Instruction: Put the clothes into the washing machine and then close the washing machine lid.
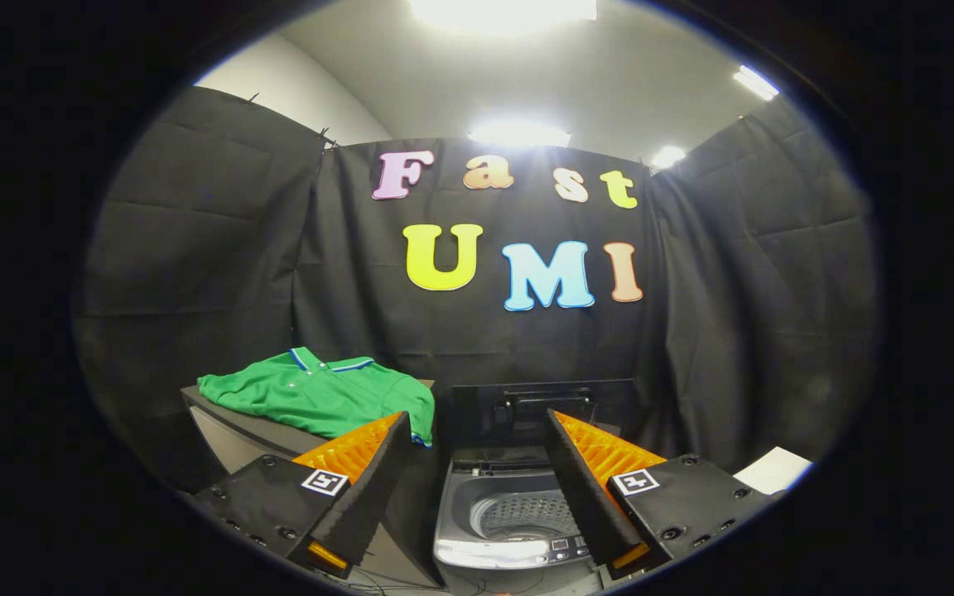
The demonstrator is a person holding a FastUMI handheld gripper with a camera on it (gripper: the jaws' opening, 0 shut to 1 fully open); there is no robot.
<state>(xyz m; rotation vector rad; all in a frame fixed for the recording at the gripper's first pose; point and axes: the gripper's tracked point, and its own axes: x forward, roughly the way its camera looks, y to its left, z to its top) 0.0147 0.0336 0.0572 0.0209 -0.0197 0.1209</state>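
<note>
Here the washing machine [510, 513] stands with its lid [543, 411] raised and its drum bare. Left of the machine and higher, a green polo shirt [320, 397] lies folded on a dark surface [228, 422]. The tongs [477, 439] are spread wide, holding nothing, above the machine's mouth. Risks: a grip on one layer may let the shirt unfold and drape over the machine's rim; trailing fabric could then block the lid.

Setting: a staged recording booth, not a home. Black cloth walls [220, 248] enclose a small top-loading washing machine [514, 517], lid [543, 410] raised, beside a counter [228, 426]. Ceiling light panels [518, 132] shine above the cloth.
</note>
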